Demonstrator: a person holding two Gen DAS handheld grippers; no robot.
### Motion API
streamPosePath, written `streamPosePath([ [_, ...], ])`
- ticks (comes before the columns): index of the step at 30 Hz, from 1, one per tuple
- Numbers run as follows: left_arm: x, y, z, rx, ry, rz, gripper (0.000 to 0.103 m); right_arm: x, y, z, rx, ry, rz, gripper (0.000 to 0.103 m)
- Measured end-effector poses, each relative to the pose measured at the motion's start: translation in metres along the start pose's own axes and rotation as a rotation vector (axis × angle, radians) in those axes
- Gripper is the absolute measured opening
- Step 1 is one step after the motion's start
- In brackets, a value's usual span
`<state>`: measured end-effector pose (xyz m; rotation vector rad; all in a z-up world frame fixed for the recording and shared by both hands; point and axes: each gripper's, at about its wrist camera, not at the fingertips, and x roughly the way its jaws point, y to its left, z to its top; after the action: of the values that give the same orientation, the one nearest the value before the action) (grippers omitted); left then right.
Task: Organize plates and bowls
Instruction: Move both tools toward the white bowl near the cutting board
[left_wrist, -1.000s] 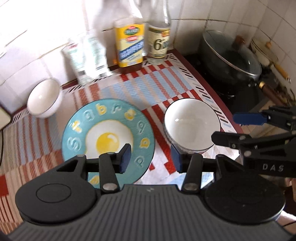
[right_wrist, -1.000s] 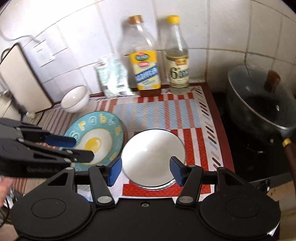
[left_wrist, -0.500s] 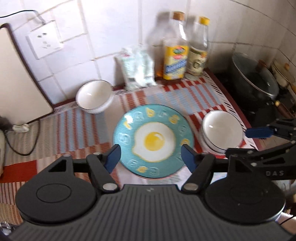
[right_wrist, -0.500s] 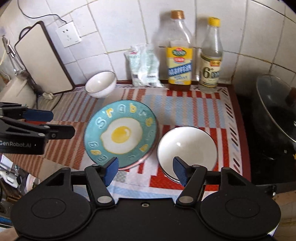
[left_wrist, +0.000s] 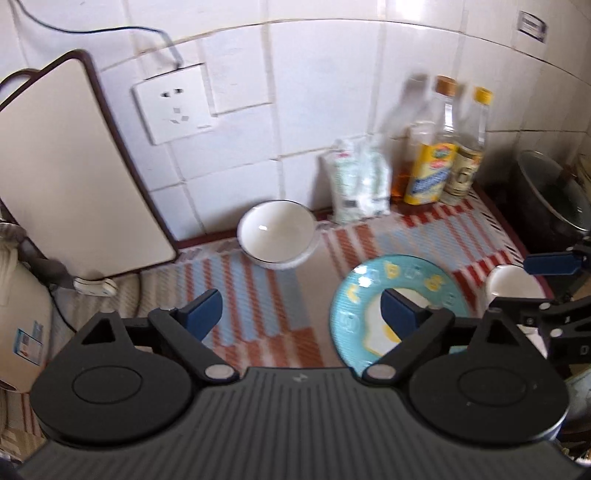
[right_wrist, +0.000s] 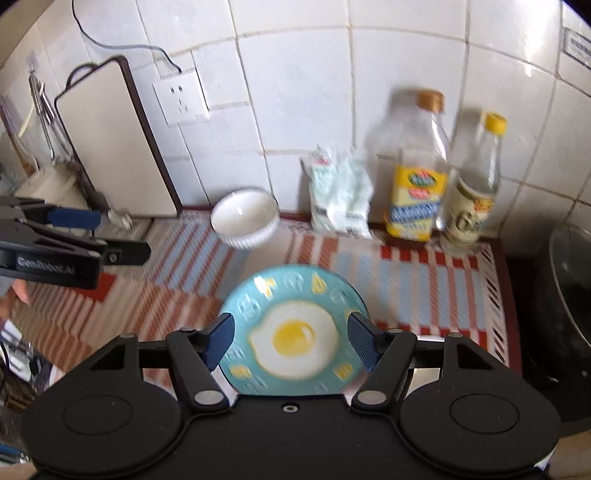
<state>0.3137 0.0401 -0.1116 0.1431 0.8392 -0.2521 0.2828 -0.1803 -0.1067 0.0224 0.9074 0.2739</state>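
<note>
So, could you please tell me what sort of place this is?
Most likely a home kitchen counter: tiled wall, oil bottle and vinegar bottle beside a lidded pot, cutting board leaning by a wall socket.

plate (right_wrist: 291, 332) on mat (right_wrist: 406, 280); bowl (right_wrist: 244, 218) behind-left; bottles (right_wrist: 417, 177) behind-right

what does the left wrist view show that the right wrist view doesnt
Only the left wrist view: a second white bowl right of the plate, behind the right gripper, and a white appliance at the left edge.

Only the right wrist view: utensils hanging on the wall, and the left gripper side-on.

Both: the egg plate, the white bowl by the wall, the cutting board, the socket, two bottles and the striped mat.
</note>
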Motion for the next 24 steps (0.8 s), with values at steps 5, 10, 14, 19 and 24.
streamPosePath([
  [5,0.020,0.042,0.012,0.039,-0.021,-0.009,0.095,0.018,0.025,0.022,0.033,-0.085,0.000,0.076],
  [10,0.054,0.075,0.022,0.060,-0.040,-0.038,0.095,0.048,0.045,0.038,0.067,-0.184,-0.013,0.095],
  [14,0.087,0.094,0.031,0.026,-0.035,-0.097,0.095,0.083,0.050,0.048,0.074,-0.236,-0.033,0.095],
  [19,0.131,0.103,0.040,0.025,-0.060,-0.123,0.095,0.125,0.045,0.046,0.121,-0.317,-0.086,0.095],
  [24,0.183,0.104,0.041,0.009,-0.038,-0.153,0.095,0.172,0.037,0.043,0.222,-0.287,-0.083,0.094],
])
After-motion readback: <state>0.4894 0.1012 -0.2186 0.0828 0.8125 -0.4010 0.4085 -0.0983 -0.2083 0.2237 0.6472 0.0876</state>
